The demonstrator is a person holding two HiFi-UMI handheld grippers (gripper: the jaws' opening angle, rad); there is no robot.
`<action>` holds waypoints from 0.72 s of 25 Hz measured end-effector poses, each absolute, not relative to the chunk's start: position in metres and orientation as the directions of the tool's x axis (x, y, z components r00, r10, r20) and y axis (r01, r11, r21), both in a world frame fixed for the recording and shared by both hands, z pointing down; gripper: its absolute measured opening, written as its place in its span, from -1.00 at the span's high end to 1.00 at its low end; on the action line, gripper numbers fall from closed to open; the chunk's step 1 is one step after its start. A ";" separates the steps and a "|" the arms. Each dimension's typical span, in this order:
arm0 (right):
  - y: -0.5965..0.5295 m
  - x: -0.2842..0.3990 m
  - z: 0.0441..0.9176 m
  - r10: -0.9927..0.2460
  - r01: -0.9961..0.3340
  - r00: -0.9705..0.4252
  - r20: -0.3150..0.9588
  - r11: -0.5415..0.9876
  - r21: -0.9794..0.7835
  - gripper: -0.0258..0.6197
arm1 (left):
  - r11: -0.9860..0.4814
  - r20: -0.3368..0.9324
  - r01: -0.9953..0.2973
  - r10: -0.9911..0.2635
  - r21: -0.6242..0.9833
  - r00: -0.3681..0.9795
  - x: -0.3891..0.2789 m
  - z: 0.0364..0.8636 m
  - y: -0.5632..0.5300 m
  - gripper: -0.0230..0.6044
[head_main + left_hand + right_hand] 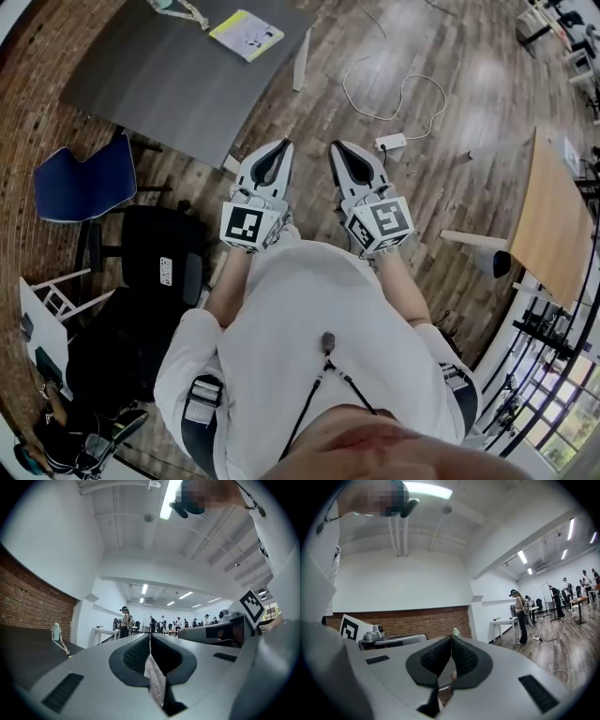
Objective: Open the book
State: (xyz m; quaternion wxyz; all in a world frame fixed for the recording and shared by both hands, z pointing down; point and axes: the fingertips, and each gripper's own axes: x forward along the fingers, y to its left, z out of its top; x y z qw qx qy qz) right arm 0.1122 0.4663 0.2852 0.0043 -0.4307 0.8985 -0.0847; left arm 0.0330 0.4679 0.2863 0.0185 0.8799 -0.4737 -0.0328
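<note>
Wood-plank floor [450, 159] and a brick wall on one side; at the far end of the room, people stand among white tables.

- Landmark: dark table [169, 84], ahead of us and to the left.
- The book [246, 35] lies flat and closed on the dark table, at its far right corner. Its cover is yellow and white. Neither gripper is touching it.
- A bottle [56, 632] with a cord hanging from it stands upright at the dark table's far edge, left of the book. We cannot tell what is inside.
- The left gripper [279, 150] is held near our chest, short of the dark table's near corner. Its jaws are closed tip to tip and grip nothing.
- The right gripper [339, 148] is just beside the left one, on the side away from the dark table. Its jaws are pressed together and empty too.
- A blue chair [84, 183] and a black chair [155, 258] sit at the dark table's near side.
- A power strip [391, 142] with a looping white cable [412, 94] lies on the floor, right of the dark table.
</note>
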 end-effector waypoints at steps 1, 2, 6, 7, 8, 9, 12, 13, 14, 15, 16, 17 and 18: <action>0.458 0.109 0.286 -0.779 -0.778 -0.623 0.067 0.608 -0.158 0.81 | -0.558 -0.040 -0.827 -0.830 0.066 0.556 0.030 0.286 0.458 0.84; 0.449 0.108 0.286 -0.784 -0.783 -0.617 0.069 0.602 -0.160 0.81 | -0.565 -0.042 -0.823 -0.825 0.064 0.563 0.029 0.284 0.448 0.84; 0.418 0.099 0.287 -0.797 -0.796 -0.600 0.075 0.585 -0.154 0.81 | -0.592 -0.062 -0.804 -0.806 0.055 0.589 0.021 0.276 0.415 0.84; 0.410 0.095 0.287 -0.800 -0.800 -0.595 0.074 0.581 -0.151 0.81 | -0.597 -0.067 -0.799 -0.802 0.070 0.593 0.017 0.276 0.407 0.84; 0.403 0.091 0.287 -0.804 -0.803 -0.591 0.071 0.577 -0.149 0.81 | -0.600 -0.073 -0.795 -0.800 0.094 0.595 0.012 0.277 0.400 0.84; 0.396 0.087 0.286 -0.807 -0.806 -0.587 0.066 0.573 -0.148 0.81 | -0.600 -0.079 -0.791 -0.800 0.117 0.595 0.006 0.278 0.393 0.84; 0.378 0.075 0.285 -0.812 -0.809 -0.581 0.053 0.569 -0.149 0.81 | -0.594 -0.086 -0.793 -0.804 0.135 0.588 -0.008 0.282 0.374 0.84; 0.374 0.072 0.286 -0.811 -0.808 -0.582 0.054 0.569 -0.150 0.81 | -0.592 -0.084 -0.796 -0.806 0.129 0.586 -0.012 0.283 0.370 0.84; 0.372 0.069 0.288 -0.810 -0.807 -0.584 0.059 0.571 -0.151 0.81 | -0.590 -0.081 -0.798 -0.808 0.122 0.584 -0.016 0.283 0.368 0.84; 0.370 0.065 0.289 -0.808 -0.806 -0.586 0.065 0.572 -0.151 0.81 | -0.589 -0.077 -0.800 -0.808 0.117 0.583 -0.019 0.282 0.366 0.84; 0.367 0.062 0.290 -0.806 -0.805 -0.588 0.070 0.575 -0.150 0.81 | -0.587 -0.074 -0.802 -0.809 0.113 0.582 -0.022 0.282 0.364 0.84; 0.364 0.059 0.290 -0.804 -0.803 -0.591 0.072 0.577 -0.148 0.81 | -0.585 -0.072 -0.804 -0.811 0.111 0.580 -0.026 0.283 0.361 0.84; 0.360 0.056 0.290 -0.802 -0.801 -0.593 0.071 0.580 -0.148 0.81 | -0.581 -0.070 -0.806 -0.814 0.110 0.577 -0.029 0.284 0.358 0.84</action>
